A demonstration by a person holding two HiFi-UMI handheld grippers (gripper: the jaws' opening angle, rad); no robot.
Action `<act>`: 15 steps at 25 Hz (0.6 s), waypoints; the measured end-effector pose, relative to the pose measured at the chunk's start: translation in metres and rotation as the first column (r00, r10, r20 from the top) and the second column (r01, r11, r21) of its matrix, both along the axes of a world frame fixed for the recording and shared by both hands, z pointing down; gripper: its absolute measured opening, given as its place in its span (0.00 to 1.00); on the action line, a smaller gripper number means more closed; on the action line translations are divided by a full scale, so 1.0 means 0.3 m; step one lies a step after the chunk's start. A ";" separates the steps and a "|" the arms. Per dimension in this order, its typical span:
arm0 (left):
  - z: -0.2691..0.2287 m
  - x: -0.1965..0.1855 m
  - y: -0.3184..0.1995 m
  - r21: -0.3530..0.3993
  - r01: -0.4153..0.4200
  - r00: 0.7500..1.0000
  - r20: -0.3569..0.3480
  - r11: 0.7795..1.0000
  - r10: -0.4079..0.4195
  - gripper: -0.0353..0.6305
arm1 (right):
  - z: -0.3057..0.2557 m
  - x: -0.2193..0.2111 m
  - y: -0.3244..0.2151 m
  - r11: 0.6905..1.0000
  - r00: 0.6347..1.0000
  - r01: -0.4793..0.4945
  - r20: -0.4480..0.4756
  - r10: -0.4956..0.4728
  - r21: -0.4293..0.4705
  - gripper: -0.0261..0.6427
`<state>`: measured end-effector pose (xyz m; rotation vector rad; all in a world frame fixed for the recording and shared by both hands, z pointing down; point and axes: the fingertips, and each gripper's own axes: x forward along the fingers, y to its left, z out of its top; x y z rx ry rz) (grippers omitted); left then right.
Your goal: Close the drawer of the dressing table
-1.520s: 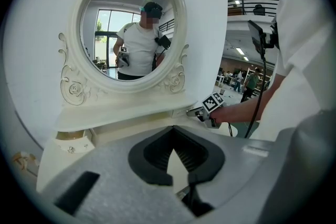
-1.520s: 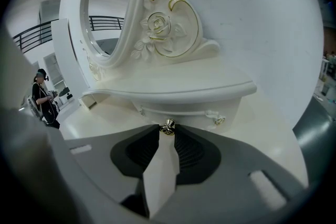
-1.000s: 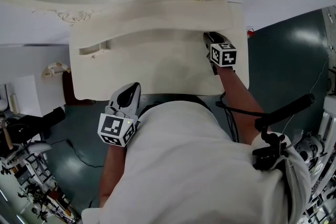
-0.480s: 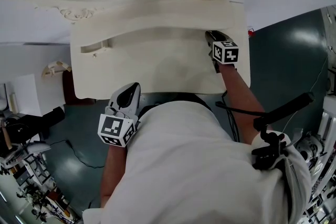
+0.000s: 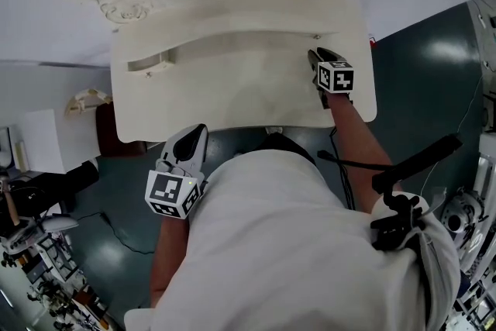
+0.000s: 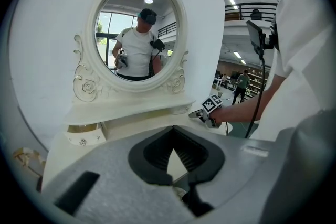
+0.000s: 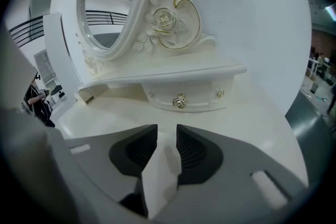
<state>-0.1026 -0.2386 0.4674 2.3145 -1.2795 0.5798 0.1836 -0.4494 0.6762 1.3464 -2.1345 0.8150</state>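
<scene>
On the dressing table (image 5: 232,101), over the right half of its top: right gripper (image 5: 318,58). Grey moulded shell, black ribbed pads, white cube with square black markers (image 5: 339,78) on its back. Its jaws stood a little apart and were opening, with only bare tabletop showing between them.

Item: dressing table. Cream-white, smooth and faintly glossy, with a curved front edge to the top.

Item: mirror (image 6: 137,34). Oval, upright at the table's back, in a moulded frame. Carved roses (image 7: 164,19) and gilt-lined scrolls at the frame's foot.

Item: shelf (image 7: 173,73). Thin, wavy-edged, below the mirror, running across the table's back.

Item: right drawer (image 7: 197,102). Under the shelf at the table's right end, just ahead of the right gripper and apart from it. Bowed front with a faceted, crystal-like knob (image 7: 181,101) at its middle. The front looked pushed in beneath the shelf edge; interior not visible.

Item: left drawer (image 6: 84,136). Under the shelf at the table's left end, standing out from the shelf, a tan strip showing along its top. Contents could not be made out.

Item: left gripper (image 5: 198,132). At the table's front edge, left of centre. Same grey shell and dark pads, jaw tips met, holding nothing.

Item: person's white shirt (image 5: 294,244). Soft cloth, before the table's front edge.

Item: dark floor (image 5: 434,66). Sheened, around the table.
</scene>
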 end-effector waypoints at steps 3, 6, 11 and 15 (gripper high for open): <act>-0.007 -0.028 0.043 0.012 -0.016 1.000 -0.018 1.000 0.016 0.06 | -0.018 -0.013 0.070 1.000 1.000 -0.006 -0.021 0.006 0.005 0.17; -0.010 -0.061 0.095 0.020 -0.030 0.999 -0.032 0.999 0.030 0.06 | -0.038 -0.035 0.147 1.000 0.999 -0.016 -0.035 0.016 0.008 0.08; -0.014 -0.125 0.172 0.032 -0.053 0.997 -0.051 0.998 0.055 0.06 | -0.091 -0.099 0.277 1.000 0.998 -0.018 -0.052 0.019 0.016 0.04; -0.017 -0.162 0.243 0.042 -0.074 0.995 -0.063 0.996 0.076 0.06 | -0.129 -0.153 0.401 1.000 0.999 -0.016 -0.047 0.016 0.015 0.04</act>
